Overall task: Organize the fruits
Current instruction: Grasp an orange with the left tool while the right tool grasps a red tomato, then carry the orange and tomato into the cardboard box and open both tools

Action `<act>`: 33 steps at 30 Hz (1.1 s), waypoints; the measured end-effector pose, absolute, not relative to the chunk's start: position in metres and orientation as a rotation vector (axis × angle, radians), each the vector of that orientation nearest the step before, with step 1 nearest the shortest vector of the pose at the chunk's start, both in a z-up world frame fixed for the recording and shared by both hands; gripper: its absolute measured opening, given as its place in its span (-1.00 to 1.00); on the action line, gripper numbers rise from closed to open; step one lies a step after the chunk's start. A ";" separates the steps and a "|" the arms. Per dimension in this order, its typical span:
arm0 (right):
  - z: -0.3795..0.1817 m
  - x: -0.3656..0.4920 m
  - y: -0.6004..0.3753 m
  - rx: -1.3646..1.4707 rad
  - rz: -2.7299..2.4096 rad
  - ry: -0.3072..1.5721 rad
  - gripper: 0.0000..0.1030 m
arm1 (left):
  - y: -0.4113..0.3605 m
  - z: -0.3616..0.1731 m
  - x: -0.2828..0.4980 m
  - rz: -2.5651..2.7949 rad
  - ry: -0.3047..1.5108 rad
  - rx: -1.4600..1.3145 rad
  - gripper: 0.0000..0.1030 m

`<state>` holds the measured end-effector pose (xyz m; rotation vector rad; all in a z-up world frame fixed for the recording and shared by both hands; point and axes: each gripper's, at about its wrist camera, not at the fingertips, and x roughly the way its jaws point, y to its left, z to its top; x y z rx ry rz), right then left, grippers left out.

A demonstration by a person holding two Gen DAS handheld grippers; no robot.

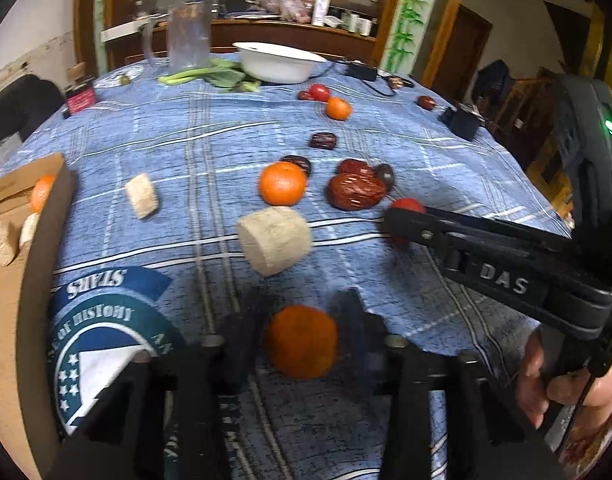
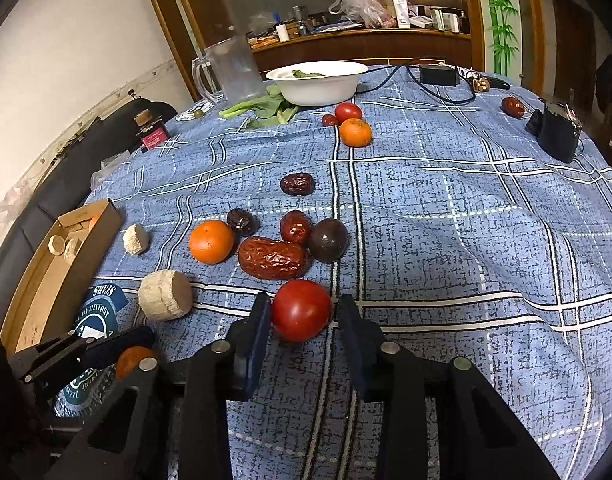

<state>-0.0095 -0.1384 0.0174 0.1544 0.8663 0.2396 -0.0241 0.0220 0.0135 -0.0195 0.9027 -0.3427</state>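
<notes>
Gripping both fruits at once, we have the left gripper [image 1: 302,340] closed around a mandarin [image 1: 302,342] low on the blue cloth [image 1: 226,140], and the right gripper [image 2: 304,314] bracketing a tomato [image 2: 301,310]. On the tomato, the left pad touches the skin while a thin sliver of cloth seems to show by the right pad, so we judge the clamp nearly seated rather than firm.

We see risk in that: a smooth, round tomato may roll out or pop forward into the big date [image 2: 274,258] just beyond it if the pads bite off-centre, and too hard a squeeze could split it. The mandarin is blurred in the left view, so we cannot confirm that both pads press on it; it could slip on lifting. The two tools sit near each other, and swinging both toward the box [image 2: 66,264] at the left could make them collide.

The box is cut off by the frame edge, so its free room is unclear, and the mandarin is half hidden behind the left fingers in the right view.
</notes>
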 end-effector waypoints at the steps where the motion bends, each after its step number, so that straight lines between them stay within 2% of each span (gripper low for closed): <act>1: 0.018 -0.010 -0.139 0.154 0.234 0.863 -0.37 | 0.025 0.013 -0.023 -0.347 0.903 -0.038 -0.43; 9: 0.020 -0.012 -0.144 0.173 0.207 0.844 -0.38 | 0.044 0.012 -0.019 -0.418 0.907 -0.183 -0.44; 25: 0.023 -0.020 -0.161 0.227 0.110 0.824 -0.38 | 0.065 0.024 -0.027 -0.353 0.834 -0.245 -0.45; 33: 0.047 -0.045 -0.151 0.203 0.173 0.819 -0.37 | 0.120 0.076 -0.072 -0.366 0.747 -0.284 -0.44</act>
